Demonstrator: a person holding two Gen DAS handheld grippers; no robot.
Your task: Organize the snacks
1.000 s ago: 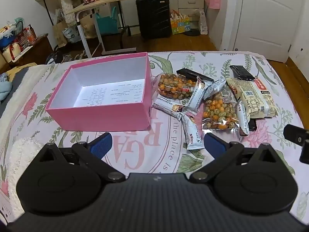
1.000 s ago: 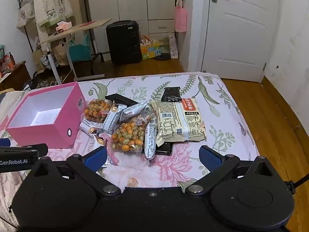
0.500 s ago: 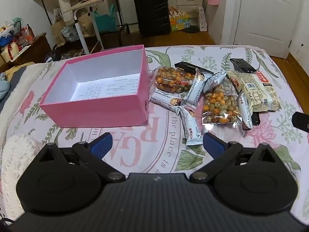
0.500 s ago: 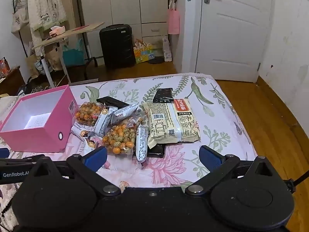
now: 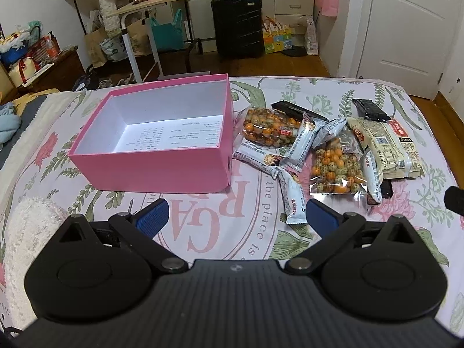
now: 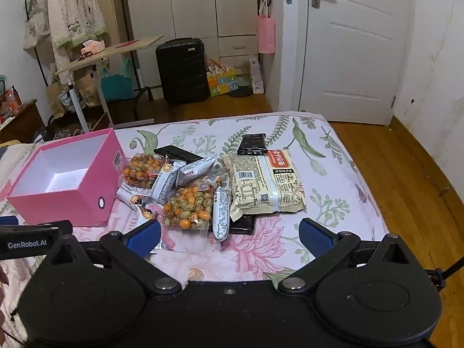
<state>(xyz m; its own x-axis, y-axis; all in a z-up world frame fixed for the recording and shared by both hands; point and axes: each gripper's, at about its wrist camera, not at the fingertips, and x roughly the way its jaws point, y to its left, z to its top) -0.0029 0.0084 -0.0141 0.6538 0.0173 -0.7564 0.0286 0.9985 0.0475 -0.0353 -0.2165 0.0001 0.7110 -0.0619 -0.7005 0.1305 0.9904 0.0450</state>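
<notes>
I hold my left gripper (image 5: 235, 216) low over the floral bedspread (image 5: 214, 229), level and pointing toward the foot of the bed, its blue-padded fingers (image 5: 152, 217) spread wide with nothing between them. My right gripper (image 6: 229, 236) hovers the same way to the right of it, jaws wide and empty, aimed at the snack pile.

The pink box (image 5: 162, 136) sits open on the bedspread ahead of my left gripper, its white inside bare except for printed text on the floor. Just right of it lie the snacks, bunched and overlapping: two clear bags of orange and green coated nuts (image 5: 268, 127) (image 5: 336, 168), at least five white wrapped bars (image 5: 303, 143), one big pale noodle pack (image 6: 265, 181), and three black packets (image 6: 253, 144), one mostly tucked under the noodle pack so I cannot read it. The nearest bar almost touches the box's right wall.

The bedspread is open between my grippers and the pile, and wide open to the right of the noodle pack up to the mattress edge, where the wood floor (image 6: 406, 179) begins.
</notes>
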